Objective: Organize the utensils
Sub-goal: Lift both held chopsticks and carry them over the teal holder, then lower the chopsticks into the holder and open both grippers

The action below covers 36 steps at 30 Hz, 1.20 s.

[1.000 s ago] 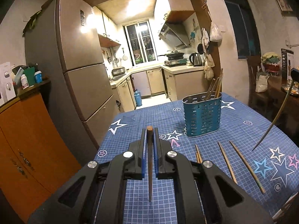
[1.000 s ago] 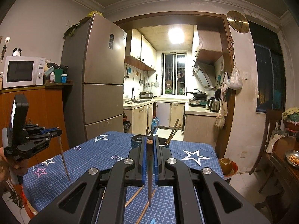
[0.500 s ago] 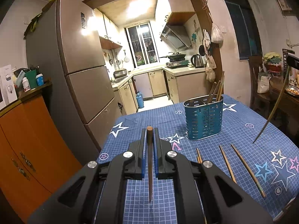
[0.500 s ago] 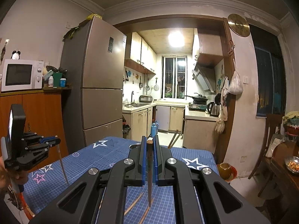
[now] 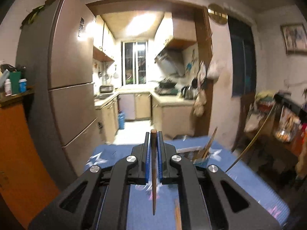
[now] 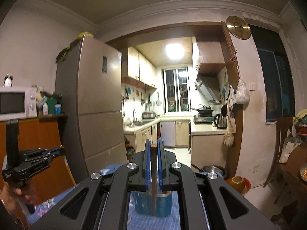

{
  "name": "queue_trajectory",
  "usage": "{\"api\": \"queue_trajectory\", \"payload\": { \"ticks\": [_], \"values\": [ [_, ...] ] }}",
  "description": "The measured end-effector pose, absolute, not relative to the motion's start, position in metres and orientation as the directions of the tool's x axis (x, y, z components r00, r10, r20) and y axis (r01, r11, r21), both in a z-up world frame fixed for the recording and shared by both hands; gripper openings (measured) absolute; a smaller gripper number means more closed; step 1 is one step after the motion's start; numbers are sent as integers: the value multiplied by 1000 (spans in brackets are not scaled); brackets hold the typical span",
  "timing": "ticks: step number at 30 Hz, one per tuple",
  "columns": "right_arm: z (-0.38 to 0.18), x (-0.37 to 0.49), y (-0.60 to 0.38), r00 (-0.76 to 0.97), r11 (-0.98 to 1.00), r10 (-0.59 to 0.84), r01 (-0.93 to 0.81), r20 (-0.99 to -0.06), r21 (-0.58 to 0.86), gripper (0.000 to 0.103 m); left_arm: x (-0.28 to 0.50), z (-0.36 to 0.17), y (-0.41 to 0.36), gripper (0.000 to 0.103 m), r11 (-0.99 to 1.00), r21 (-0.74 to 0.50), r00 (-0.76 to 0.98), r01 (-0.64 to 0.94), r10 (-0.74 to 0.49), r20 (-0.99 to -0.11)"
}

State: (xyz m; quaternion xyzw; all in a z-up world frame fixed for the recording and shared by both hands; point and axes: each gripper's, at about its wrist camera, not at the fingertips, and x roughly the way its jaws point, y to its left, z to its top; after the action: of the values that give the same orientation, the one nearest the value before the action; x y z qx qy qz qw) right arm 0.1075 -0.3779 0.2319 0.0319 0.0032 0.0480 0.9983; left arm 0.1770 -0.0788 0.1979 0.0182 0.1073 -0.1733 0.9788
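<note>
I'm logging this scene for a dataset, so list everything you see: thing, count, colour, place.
chopstick in left gripper: 1, brown, upright, tip down
chopstick in right gripper: 1, brown, upright, in front of the holder
utensil holder: 1, blue, on the table, chopsticks inside
tablecloth: 1, blue with stars
fridge: 1, bronze-grey, left of the kitchen doorway
microwave: 1, white, on the orange cabinet
kettle: 1, steel, kitchen counter
left gripper: 1, black with blue pads, shut
right gripper: 1, same, shut
</note>
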Motion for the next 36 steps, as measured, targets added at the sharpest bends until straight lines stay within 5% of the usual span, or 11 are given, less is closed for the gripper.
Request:
{"api": "queue_trajectory", "payload": {
  "ticks": [11,27,36],
  "values": [
    [256,175,-409,996,985,70,-77,55,155,8,230,232,-121,5,880,-124,885,458,-464,-24],
    [200,265,-446,998,948,46,-29,-48,316,8,322,180,-152,5,880,-193,886,435,-457,-85],
    [178,302,-428,984,969,47,-4,-170,248,9,346,150,-153,5,898,-183,886,400,-430,-175]
  ]
}}
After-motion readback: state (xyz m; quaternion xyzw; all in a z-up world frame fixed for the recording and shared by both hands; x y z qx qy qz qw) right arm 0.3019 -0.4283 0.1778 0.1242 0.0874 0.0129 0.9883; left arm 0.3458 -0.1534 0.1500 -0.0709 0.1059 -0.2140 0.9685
